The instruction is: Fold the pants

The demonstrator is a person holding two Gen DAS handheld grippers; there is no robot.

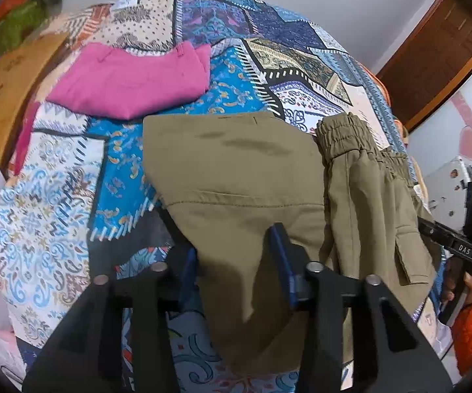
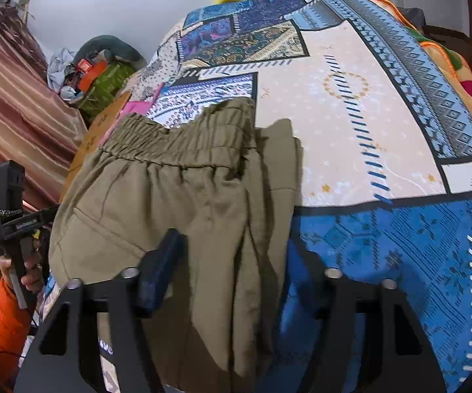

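Your olive pants lie on the bed, near the edge closest to you, and they are already partly folded: the legs appear doubled over each other, so the elastic waistband sits bunched toward the middle of the bed while smooth cloth with a stitched pocket seam spreads beside it. I judge the fold is under way and not finished; the layers are uneven, one cargo pocket flap hangs loose at the side, and the bundle is not yet squared into a neat stack. Your left hand-held gripper has its jaws drawn in around a hanging fold of the olive cloth; the blue pads stand at either side of it, and the cloth looks pinched between them, so I read this as a hold on the pants. Your right hand-held gripper stands at a middling width with a thick drape of the same cloth between its jaws; one pad touches the cloth, the other is hidden behind it, so I cannot tell whether it truly grips. A pink garment lies folded farther off, toward the far left corner of the bed, so that one seems done. For writing, the only letters you can read are "DAS" on the black frame of the other gripper in the left wrist view; the lettering on the frame in the right wrist view is too blurred to read.
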